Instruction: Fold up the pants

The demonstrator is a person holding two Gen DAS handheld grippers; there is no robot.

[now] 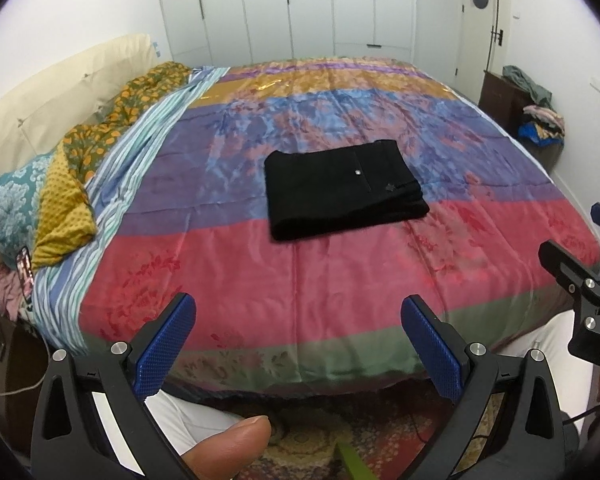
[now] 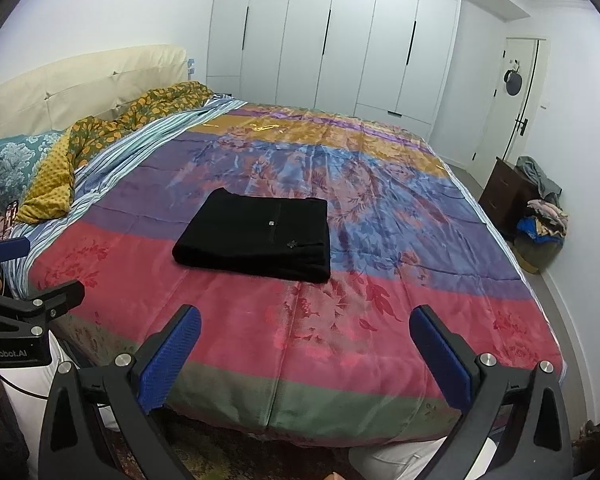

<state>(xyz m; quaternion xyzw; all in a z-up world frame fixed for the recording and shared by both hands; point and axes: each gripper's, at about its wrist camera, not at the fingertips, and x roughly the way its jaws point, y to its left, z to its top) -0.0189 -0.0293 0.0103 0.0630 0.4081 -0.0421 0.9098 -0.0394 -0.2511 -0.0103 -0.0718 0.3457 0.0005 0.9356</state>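
Black pants point(image 1: 342, 190) lie folded into a flat rectangle on the middle of the bed's colourful striped cover point(image 1: 260, 264); a back pocket with a button faces up. They also show in the right wrist view point(image 2: 256, 238). My left gripper point(image 1: 298, 320) is open and empty, held back over the bed's near edge, well short of the pants. My right gripper point(image 2: 306, 334) is open and empty too, over the near edge. The right gripper's body shows at the right of the left wrist view point(image 1: 580, 292).
Pillows and a crumpled floral blanket point(image 2: 100, 136) lie at the headboard on the left. A dark nightstand point(image 2: 508, 196) and a pile of clothes point(image 2: 544, 220) stand at the right wall. White wardrobes point(image 2: 332, 40) line the far wall. A patterned rug point(image 1: 340, 440) lies below.
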